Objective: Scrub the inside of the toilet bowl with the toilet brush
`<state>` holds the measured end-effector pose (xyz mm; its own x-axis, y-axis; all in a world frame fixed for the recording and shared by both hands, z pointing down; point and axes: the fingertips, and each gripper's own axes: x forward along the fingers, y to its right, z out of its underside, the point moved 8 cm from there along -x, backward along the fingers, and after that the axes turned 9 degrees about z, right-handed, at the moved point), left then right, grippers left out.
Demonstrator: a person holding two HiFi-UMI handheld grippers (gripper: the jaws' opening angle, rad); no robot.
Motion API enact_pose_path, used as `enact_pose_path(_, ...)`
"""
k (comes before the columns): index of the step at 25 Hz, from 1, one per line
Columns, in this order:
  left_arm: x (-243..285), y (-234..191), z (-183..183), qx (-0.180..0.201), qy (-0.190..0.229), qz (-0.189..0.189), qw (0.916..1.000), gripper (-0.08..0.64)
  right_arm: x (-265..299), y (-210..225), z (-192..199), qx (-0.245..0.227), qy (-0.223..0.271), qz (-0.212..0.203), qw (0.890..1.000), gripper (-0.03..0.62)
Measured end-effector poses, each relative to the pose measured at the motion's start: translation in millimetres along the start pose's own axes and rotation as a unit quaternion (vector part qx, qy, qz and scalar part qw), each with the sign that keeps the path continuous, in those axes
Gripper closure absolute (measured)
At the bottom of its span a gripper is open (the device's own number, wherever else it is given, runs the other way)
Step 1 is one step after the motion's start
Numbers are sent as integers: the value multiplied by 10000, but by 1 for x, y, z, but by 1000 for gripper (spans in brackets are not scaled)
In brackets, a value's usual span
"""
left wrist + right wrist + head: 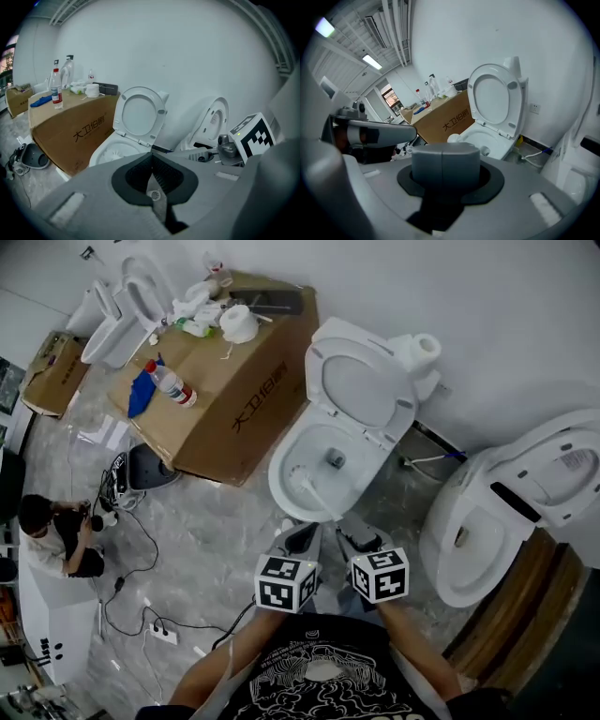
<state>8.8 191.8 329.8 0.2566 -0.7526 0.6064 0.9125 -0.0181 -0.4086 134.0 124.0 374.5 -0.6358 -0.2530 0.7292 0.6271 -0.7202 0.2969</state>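
Overhead, the toilet brush [314, 493] leans inside the open toilet bowl [278, 486], just beyond my left gripper [300, 538] and right gripper [359, 532]. Left gripper view: fingers pressed together, empty. Right gripper view: fingers together too, and a white knob [453, 138] at the rim is perhaps the brush's handle.

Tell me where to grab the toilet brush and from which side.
Take the brush by the free upper end of its handle, which seems to lean on the bowl's near rim while the bristle head sits low inside. Come from above on the near side, fingers across the thin shaft. The right gripper is shut; open it first.
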Motion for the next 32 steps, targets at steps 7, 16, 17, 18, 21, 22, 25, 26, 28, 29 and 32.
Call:
enact_pose_path(7, 36, -62, -19, 141, -628, 550, 9964, 566, 57, -8, -6, 560, -309, 429, 9970, 439)
enact_pose_path(16, 75, -138, -19, 372, -1331, 966, 9857, 565, 139, -21, 6, 1045, -665, 709, 9898, 439)
enact_pose_path(17, 78, -145, -19, 388, -1397, 1003, 9843, 565, 145, -23, 10, 1130, -718, 744, 9882, 439)
enact_pose_path(18, 82, -151, -19, 409, -1464, 1040, 9829, 565, 152, -25, 14, 1220, -765, 778, 9865, 439)
enact_pose_path(21, 94, -167, -17, 513, -1642, 1166, 9782, 565, 170, -31, 24, 1431, -862, 847, 9823, 439)
enact_pose_path(22, 99, -171, -17, 556, -1694, 1210, 9765, 565, 176, -33, 27, 1468, -889, 857, 9814, 439)
enact_pose_path(25, 108, -180, -14, 680, -1841, 1332, 9715, 565, 190, -41, 33, 1551, -939, 879, 9795, 439)
enact_pose_path(26, 111, -182, -14, 719, -1891, 1369, 9697, 565, 194, -43, 34, 1581, -924, 900, 9790, 439)
enact_pose_path(28, 115, -186, -12, 792, -1993, 1439, 9661, 565, 200, -45, 33, 1650, -857, 971, 9777, 439)
enact_pose_path(29, 116, -187, -11, 822, -2040, 1474, 9643, 565, 202, -44, 32, 1704, -829, 1006, 9767, 439)
enact_pose_path(32, 119, -191, -12, 907, -2147, 1545, 9601, 565, 210, -41, 29, 1891, -758, 1081, 9730, 439)
